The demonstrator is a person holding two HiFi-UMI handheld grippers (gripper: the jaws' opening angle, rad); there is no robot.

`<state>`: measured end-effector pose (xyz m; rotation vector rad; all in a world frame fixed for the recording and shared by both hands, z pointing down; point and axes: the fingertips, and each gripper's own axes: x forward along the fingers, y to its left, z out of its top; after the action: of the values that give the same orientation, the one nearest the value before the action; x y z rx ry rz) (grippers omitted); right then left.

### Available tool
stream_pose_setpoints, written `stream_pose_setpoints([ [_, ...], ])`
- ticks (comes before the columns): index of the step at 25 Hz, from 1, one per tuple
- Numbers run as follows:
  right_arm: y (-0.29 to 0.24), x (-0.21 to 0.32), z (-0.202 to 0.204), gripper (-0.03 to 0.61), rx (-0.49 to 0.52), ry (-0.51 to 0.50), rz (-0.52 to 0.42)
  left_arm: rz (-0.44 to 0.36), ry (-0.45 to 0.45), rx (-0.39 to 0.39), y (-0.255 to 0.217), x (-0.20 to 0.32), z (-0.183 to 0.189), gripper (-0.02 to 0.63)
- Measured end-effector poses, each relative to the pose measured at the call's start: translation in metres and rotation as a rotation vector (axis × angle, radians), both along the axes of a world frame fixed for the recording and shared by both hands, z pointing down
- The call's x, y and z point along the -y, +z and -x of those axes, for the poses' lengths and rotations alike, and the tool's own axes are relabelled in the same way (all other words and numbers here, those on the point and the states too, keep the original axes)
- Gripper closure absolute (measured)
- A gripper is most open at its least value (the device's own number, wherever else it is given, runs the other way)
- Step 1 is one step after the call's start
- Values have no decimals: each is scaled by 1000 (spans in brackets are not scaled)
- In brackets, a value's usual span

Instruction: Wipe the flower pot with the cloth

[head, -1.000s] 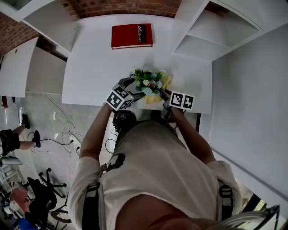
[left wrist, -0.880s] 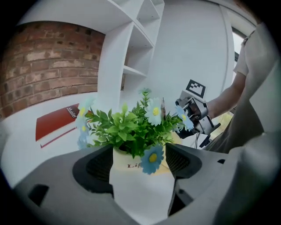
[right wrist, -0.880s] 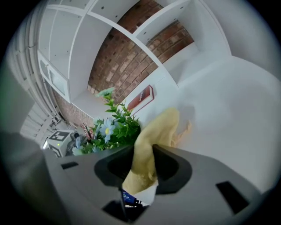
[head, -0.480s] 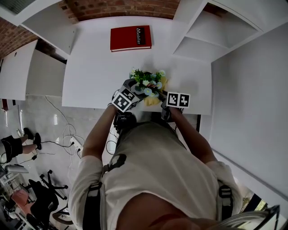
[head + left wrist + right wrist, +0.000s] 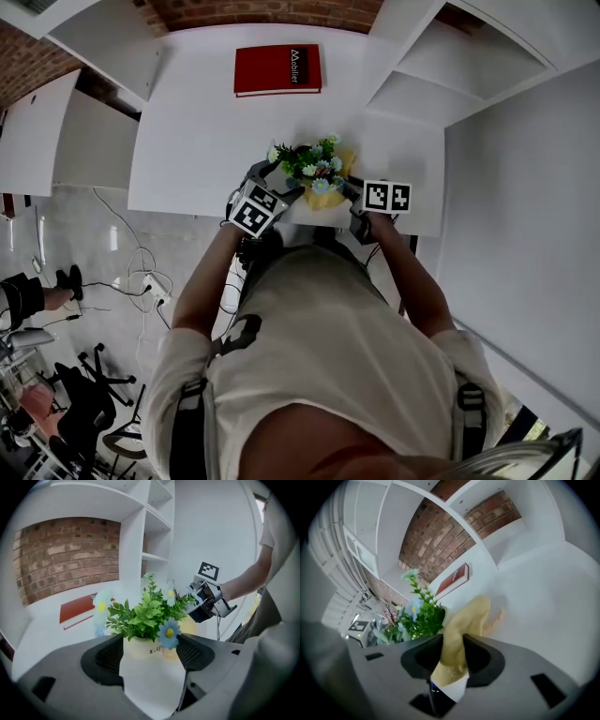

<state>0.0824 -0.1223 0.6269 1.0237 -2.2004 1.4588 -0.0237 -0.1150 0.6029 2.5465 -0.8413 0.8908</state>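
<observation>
A cream flower pot (image 5: 138, 648) with green leaves and blue, white flowers (image 5: 314, 164) stands near the white table's (image 5: 206, 141) front edge. My left gripper (image 5: 279, 183) comes at it from the left, and in the left gripper view the left gripper (image 5: 151, 654) is shut on the pot, a pad on each side. My right gripper (image 5: 349, 190) is at the pot's right side, shut on a yellow cloth (image 5: 328, 195). In the right gripper view the cloth (image 5: 468, 616) rises from between the right gripper's (image 5: 454, 656) jaws and drapes against the plant (image 5: 417, 618).
A red book (image 5: 277, 69) lies at the table's far side. White shelving (image 5: 441, 75) rises at the right and a white wall runs beside it. Cables (image 5: 141, 281) and a chair base lie on the floor to the left, below the table's front edge.
The right gripper with the cloth has shifted a little to the right and farther along the pot's side. The left gripper has tilted slightly while keeping its hold on the pot.
</observation>
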Motion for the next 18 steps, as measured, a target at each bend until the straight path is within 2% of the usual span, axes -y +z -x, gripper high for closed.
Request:
stream_pose_setpoints([
  [4,-18,13,5,439,19,-30,-36,-3,35,-7,5,12,-6,264],
  [9,-9,7,16,439,25,-43,-4,19,-11,-58,4,18,-9,264],
  [15,24,-4,14,439,-64,-44,35,42,-28,4,32,9,-6,265],
  [18,33,-6,12,439,-74,-37,44,64,-27,11,38,6,-6,265],
])
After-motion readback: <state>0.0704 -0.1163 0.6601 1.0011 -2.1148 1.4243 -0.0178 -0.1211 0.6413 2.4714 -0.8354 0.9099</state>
